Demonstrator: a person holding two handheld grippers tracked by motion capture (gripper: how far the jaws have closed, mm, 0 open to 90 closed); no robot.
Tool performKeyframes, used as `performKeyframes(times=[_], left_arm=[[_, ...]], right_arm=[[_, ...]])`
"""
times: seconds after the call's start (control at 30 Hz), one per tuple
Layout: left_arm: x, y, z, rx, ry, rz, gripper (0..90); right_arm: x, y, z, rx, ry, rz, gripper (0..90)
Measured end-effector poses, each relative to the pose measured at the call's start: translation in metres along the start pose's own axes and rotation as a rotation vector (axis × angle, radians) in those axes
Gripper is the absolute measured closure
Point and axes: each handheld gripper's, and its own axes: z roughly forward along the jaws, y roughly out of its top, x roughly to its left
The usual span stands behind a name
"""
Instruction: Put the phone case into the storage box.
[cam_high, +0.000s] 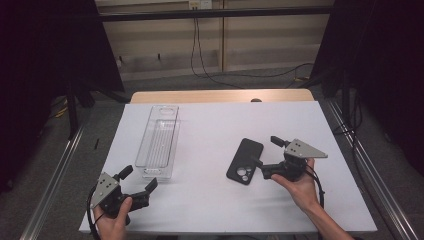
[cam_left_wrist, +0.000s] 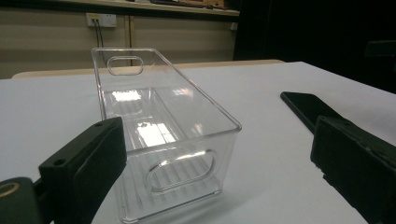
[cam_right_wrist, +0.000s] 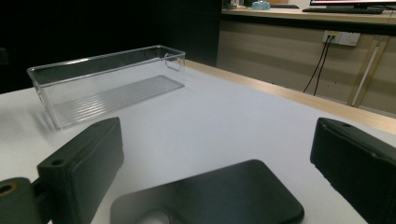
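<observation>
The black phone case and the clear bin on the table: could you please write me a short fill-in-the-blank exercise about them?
1. The phone case lies flat beside the ____ gripper.
2. The clear bin holds ____.
3. The jaws of the left gripper stand ____.
4. The bin rests on a ____ table.

Missing words: right; nothing; open; white

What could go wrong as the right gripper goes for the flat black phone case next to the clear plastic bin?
The flat black phone case lies flush on the smooth white table, so the open right gripper may push it along instead of getting a jaw under an edge. The clear plastic bin is empty and looks light; the open left gripper, close to its near end, could knock it askew.
</observation>
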Motion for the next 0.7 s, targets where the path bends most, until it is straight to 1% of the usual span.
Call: performKeyframes(times=[0.1,0.13,0.27,0.37,0.4,0.43,0.53,0.63,0.7], left_arm=[[0.0,0.0,0.0,-0.002,-0.004,-0.002,3.5],[0.0,0.0,0.0,-0.002,-0.004,-0.002,3.5],[-0.003,0.001,-0.001,-0.006,-0.012,0.001,3.5],[-0.003,0.0,-0.001,-0.004,-0.013,0.0,3.5],[-0.003,0.0,-0.001,-0.006,-0.01,-0.004,3.5],[-0.002,0.0,-0.001,-0.003,-0.012,0.001,3.5],[-0.001,0.0,-0.001,-0.004,-0.007,0.001,3.5],[-0.001,0.0,-0.001,-0.004,-0.007,0.0,3.5],[-0.001,0.0,-0.001,-0.004,-0.007,-0.004,3.5]], right_arm=[[-0.002,0.006,0.008,-0.011,0.005,0.0,3.5],[-0.002,0.006,0.01,-0.002,0.008,0.001,3.6],[-0.003,0.009,0.02,0.003,0.012,-0.006,5.7],[-0.004,0.008,0.027,0.008,0.021,-0.005,7.8],[-0.005,0.008,0.029,0.009,0.019,-0.005,7.8],[-0.006,0.007,0.031,0.018,0.018,-0.003,7.8],[-0.009,0.01,0.036,0.012,0.014,-0.001,8.1],[-0.012,0.015,0.041,-0.001,0.012,-0.002,11.2],[-0.014,0.017,0.045,0.004,0.014,-0.001,12.5]])
